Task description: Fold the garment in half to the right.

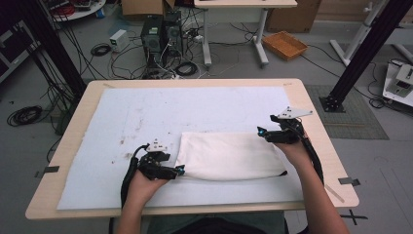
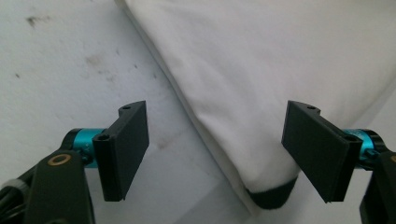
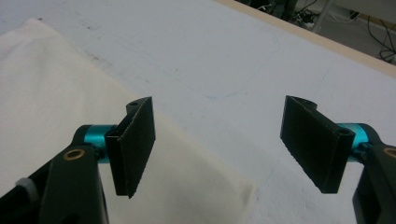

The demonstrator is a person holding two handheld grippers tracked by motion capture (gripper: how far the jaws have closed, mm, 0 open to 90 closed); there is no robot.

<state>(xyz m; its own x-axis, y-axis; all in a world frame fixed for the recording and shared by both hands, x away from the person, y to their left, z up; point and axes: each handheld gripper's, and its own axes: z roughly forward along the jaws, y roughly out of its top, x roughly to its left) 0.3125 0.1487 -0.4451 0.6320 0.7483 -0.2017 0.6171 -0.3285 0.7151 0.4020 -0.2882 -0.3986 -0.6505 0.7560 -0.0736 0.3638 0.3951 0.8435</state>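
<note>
While no writing is legible, folded white cloth (image 1: 229, 156) on mat (image 1: 146, 117), left gripper (image 2: 217, 149) and right gripper (image 3: 219, 140) fingers released.

The left gripper (image 2: 215, 154) has its two black jaws wide apart, with nothing pinched. A corner of the white cloth (image 2: 280, 70) lies between them, with a dark bit at its tip. Under it is a white sheet (image 2: 56, 70) with small dirty spots.
</note>
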